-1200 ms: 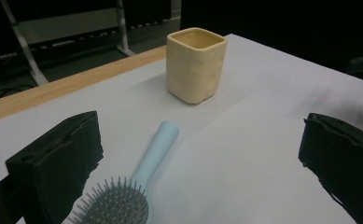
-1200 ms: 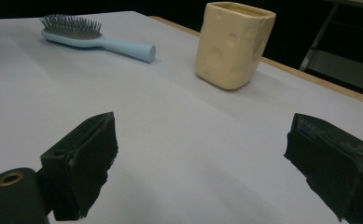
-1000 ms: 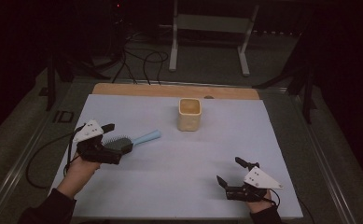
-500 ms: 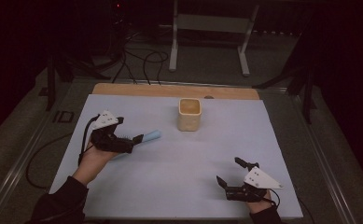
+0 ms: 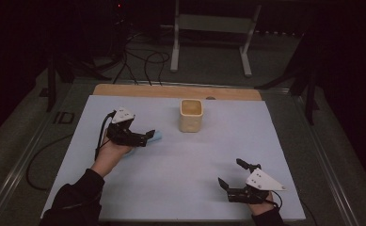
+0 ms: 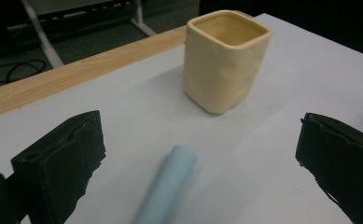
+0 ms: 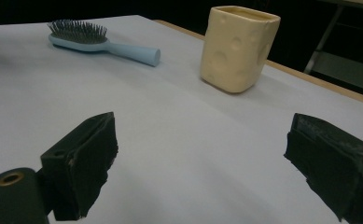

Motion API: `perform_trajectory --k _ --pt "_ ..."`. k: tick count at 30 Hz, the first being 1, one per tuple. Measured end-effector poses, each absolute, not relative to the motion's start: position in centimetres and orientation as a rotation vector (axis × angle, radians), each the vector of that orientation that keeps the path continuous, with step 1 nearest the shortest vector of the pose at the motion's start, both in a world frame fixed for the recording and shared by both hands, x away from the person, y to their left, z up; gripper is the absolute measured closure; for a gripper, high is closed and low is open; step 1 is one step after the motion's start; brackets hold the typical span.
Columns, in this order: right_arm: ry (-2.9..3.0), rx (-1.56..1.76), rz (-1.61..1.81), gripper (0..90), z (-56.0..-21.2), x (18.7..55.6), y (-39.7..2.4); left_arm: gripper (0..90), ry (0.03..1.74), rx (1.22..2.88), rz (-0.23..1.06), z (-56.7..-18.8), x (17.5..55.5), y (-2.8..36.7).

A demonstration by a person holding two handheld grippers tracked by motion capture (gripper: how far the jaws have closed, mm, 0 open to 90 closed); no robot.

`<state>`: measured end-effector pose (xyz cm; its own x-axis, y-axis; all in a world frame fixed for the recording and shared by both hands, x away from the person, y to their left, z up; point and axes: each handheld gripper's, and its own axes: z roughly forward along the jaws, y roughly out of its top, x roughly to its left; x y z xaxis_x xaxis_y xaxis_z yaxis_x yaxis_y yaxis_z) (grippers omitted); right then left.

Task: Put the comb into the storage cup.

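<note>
A light blue hairbrush lies on the pale table sheet (image 5: 171, 188), left of the middle. In the high view only its handle tip (image 5: 156, 135) shows past my left gripper (image 5: 145, 137), which hovers over the brush. In the left gripper view my left gripper (image 6: 202, 140) is open wide, with the handle (image 6: 167, 186) lying on the sheet between its jaws, untouched. A cream square cup (image 5: 191, 115) (image 6: 226, 60) stands upright beyond the handle. My right gripper (image 5: 230, 173) (image 7: 202, 140) rests open and empty near the front right. It faces the hairbrush (image 7: 100, 42) and the cup (image 7: 240, 46).
A wooden strip (image 5: 171, 91) runs along the table's far edge. Behind it, a white metal stand (image 5: 209, 42) and cables (image 5: 138, 56) sit on the dark floor. A cable (image 5: 44, 155) trails off the table's left side from my left gripper.
My left gripper has slid right along the brush, from over its head to its handle, so less of the brush shows. The right gripper has stayed put.
</note>
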<state>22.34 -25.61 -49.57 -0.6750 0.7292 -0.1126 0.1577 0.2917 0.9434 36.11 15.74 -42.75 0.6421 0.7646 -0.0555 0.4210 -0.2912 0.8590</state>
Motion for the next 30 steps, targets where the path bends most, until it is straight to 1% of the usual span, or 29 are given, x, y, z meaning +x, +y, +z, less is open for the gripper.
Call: perform_trajectory --k 2,8,12,14,16,17,21,23,24,25,27,30 --pt "2.027 0.784 1.39 8.7 -49.6 22.3 -25.6 3.0 0.939 1.924 0.475 -42.9 36.5 15.5" --pt "2.038 0.784 1.39 8.7 -49.6 22.3 -25.5 13.2 0.953 1.934 0.47 -43.5 37.3 14.6" --pt "2.041 0.782 1.395 8.7 -49.6 22.3 -25.5 14.8 0.956 1.931 0.477 -44.0 37.6 14.1" --pt "2.047 0.78 1.394 8.7 -49.6 22.3 -25.5 18.4 0.95 1.935 0.467 -44.2 37.8 14.0" --pt "2.044 0.781 1.4 8.7 -49.5 22.3 -25.5 24.3 0.948 1.938 0.469 -44.5 37.9 13.8" --pt "2.043 0.778 1.401 8.7 -49.5 22.3 -25.5 24.7 0.949 1.94 0.463 -44.6 38.0 13.8" --pt "2.046 0.775 1.4 8.7 -49.5 22.3 -25.4 34.3 0.977 1.947 0.468 -45.1 38.5 13.7" --pt "2.045 0.777 1.402 8.7 -49.5 22.3 -25.4 40.3 0.979 1.949 0.461 -45.2 38.6 13.7" --pt "2.046 0.777 1.403 8.8 -49.5 22.3 -25.4 40.3 0.985 1.95 0.471 -45.4 38.9 13.6" --pt "2.045 0.773 1.401 8.7 -49.5 22.3 -25.4 47.1 0.99 1.951 0.466 -45.6 39.0 13.6" --pt "2.044 0.778 1.403 8.8 -49.5 22.3 -25.5 50.1 1.01 1.961 0.47 -45.8 39.3 13.5" --pt "2.045 0.776 1.404 8.7 -49.5 22.3 -25.4 56.9 1.043 1.971 0.484 -46.1 39.7 13.4"
